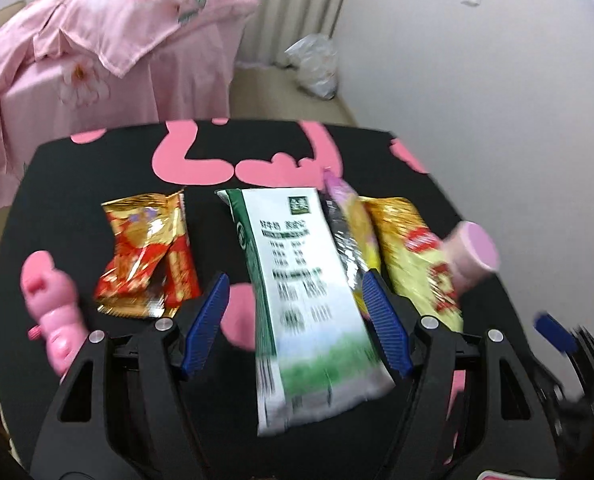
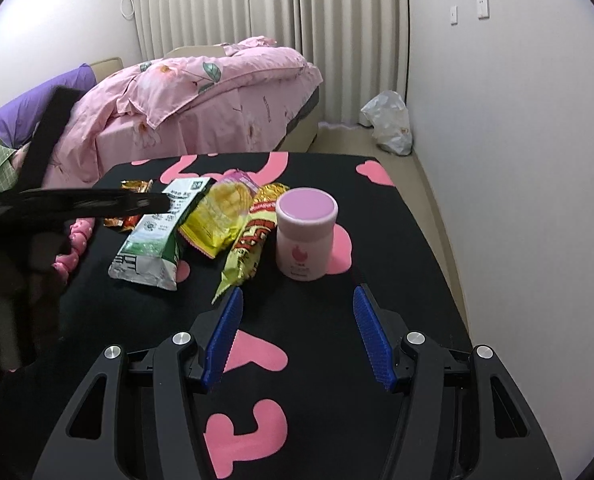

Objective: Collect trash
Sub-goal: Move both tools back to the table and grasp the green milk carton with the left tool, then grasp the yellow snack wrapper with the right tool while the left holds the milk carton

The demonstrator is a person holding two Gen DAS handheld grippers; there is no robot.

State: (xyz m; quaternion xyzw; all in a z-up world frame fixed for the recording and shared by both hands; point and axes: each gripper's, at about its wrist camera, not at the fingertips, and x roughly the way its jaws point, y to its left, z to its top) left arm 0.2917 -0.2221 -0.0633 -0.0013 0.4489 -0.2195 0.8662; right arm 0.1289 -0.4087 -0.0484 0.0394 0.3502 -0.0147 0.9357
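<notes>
Chinese print on the white-green pouch (image 1: pixel 297 280), too blurred to read; same on the pink jar (image 2: pixel 306 236) label.

A black table with pink shapes (image 2: pixel 397 240) carries a row of wrappers. Seen from the right wrist, the red and gold foil packet (image 1: pixel 145 256) lies farthest left, the white and green milk pouch (image 1: pixel 309 292) to its right. The yellow and purple snack bag (image 2: pixel 221 216) rests partly on the pouch's right edge, and the long yellow and red wrapper (image 2: pixel 249 248) runs beside it. The pink round-lidded jar (image 2: pixel 305 232) stands upright just right of that wrapper. A pink knobbly plastic toy (image 1: pixel 53 312) lies at the table's left edge. Behind the table stands a bed with pink floral bedding (image 2: pixel 217 96); a white plastic bag (image 2: pixel 389 124) sits on the floor by the wall.
</notes>
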